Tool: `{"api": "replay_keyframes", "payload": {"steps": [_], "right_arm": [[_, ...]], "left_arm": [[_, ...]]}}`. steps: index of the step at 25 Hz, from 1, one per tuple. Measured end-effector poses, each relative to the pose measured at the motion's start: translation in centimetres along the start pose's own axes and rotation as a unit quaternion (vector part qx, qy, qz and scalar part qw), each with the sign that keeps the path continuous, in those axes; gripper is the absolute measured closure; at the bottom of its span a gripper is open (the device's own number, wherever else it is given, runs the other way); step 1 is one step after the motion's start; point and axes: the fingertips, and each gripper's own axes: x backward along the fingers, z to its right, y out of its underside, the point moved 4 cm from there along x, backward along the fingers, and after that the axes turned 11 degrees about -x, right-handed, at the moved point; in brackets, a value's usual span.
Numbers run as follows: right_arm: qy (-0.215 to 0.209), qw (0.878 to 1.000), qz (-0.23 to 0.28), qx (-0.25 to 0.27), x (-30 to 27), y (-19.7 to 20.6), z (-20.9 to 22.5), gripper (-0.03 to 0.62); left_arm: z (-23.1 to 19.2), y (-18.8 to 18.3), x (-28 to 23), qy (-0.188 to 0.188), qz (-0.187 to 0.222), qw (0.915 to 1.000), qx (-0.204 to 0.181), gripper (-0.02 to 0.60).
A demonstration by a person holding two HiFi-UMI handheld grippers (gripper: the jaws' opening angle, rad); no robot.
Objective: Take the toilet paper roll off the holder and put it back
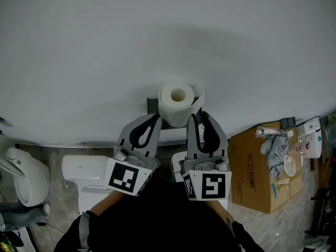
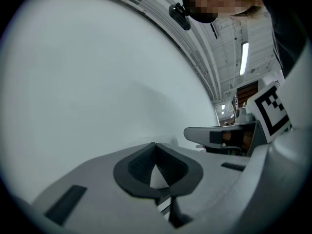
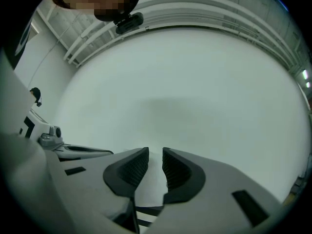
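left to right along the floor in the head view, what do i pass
white toilet-shaped fixture → white boxy unit → cardboard box with cloth on top

White wall seen filling upper head view. Grey floor seen below it. Brown cardboard box set on floor at right, near wall; grey cloth heaped on its top. White ceramic fixture placed at floor's left edge. White boxy unit stood just beside it. Dark cables bunched in lower left corner.
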Motion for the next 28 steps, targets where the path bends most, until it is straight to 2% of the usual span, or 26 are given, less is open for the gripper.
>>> {"api": "replay_keyframes", "payload": {"steps": [6, 16, 28], "right_arm": [[-0.001, 1.000, -0.015, -0.007, 0.6, 0.9, 0.0, 0.566], [-0.001, 0.999, -0.042, -0.002, 0.9, 4.1, 0.4, 0.571], [-0.003, 0.999, -0.037, -0.011, 0.7, 4.3, 0.4, 0.571]], "left_arm": [[0.3, -0.1, 0.1, -0.002, 0.003, 1.0000, -0.006, 0.575], [0.5, 1.0, 0.5, -0.015, -0.011, 0.9998, -0.002, 0.575], [0.3, 1.5, 0.4, -0.015, -0.016, 0.9997, 0.004, 0.575]]}}
